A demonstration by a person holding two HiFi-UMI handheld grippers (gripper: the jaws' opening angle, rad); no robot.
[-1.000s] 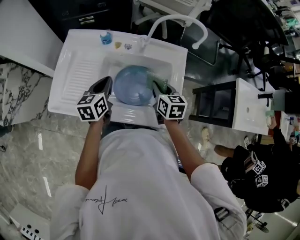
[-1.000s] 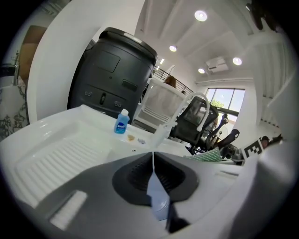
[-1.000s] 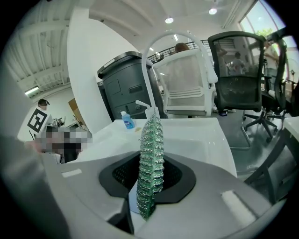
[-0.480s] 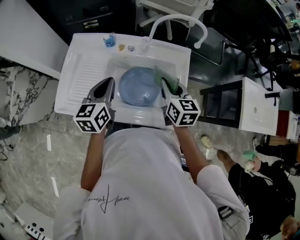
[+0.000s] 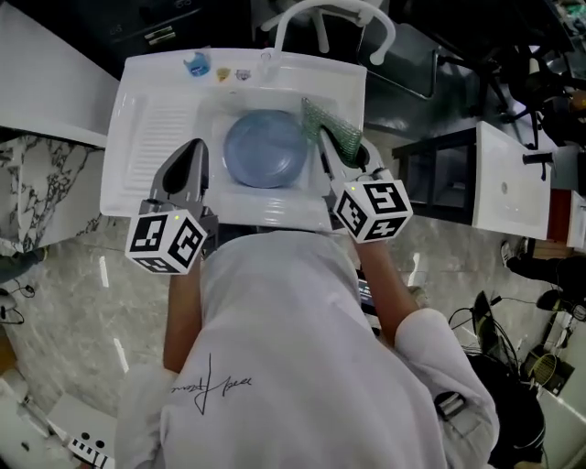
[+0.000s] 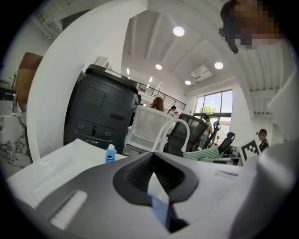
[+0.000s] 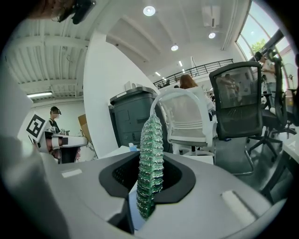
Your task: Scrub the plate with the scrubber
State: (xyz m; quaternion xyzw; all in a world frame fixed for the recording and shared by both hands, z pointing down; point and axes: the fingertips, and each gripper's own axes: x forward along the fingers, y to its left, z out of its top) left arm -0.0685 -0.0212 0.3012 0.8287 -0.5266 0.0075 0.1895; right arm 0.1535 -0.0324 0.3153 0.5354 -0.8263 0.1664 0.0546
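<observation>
Right gripper [image 5: 323, 147] clamped on scrubber [image 7: 150, 163] | left gripper [image 5: 192, 152] jaws together, empty | plate [image 5: 265, 148] just left of scrubber, right gripper nearer.

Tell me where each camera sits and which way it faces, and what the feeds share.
Head view: on the person's head, looking steeply down onto the sink, blue plate, left hand-held gripper and right hand-held gripper; their white shirt and arms show.
Left gripper view: on the left hand-held gripper, looking along its shut, empty jaws across the sink.
Right gripper view: on the right hand-held gripper, looking along jaws shut on the green scrubber.
Shared: the white faucet appears in all three.
</observation>
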